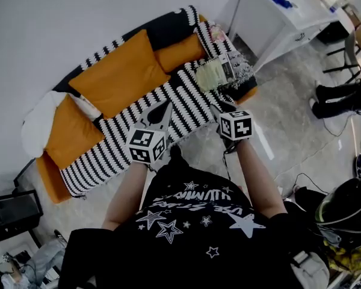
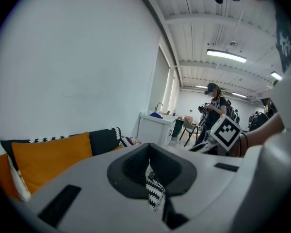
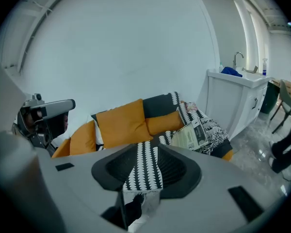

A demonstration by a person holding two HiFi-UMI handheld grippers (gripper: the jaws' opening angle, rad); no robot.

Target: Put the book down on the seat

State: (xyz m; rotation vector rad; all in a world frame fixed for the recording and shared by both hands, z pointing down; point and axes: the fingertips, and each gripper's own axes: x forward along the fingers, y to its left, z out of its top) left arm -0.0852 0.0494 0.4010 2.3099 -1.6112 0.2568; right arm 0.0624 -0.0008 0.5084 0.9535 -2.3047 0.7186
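The book [image 1: 215, 74] lies open on the right end of the black-and-white striped sofa [image 1: 108, 155], partly against the armrest with its patterned throw. In the right gripper view the book [image 3: 191, 135] is ahead and to the right, well clear of the jaws. My right gripper [image 1: 224, 106] hovers just in front of the sofa's edge, open, with only striped seat showing between its jaws [image 3: 144, 166]. My left gripper [image 1: 160, 114] is over the seat's front edge further left. Its jaws [image 2: 154, 186] stand narrowly apart with nothing between them.
Orange cushions [image 1: 117, 71] and a white cushion [image 1: 35, 125] line the sofa back. A white sink cabinet [image 1: 271, 23] stands right of the sofa. A person's legs [image 1: 343, 98] and a black bin [image 1: 348, 209] are at the right, cables on the floor.
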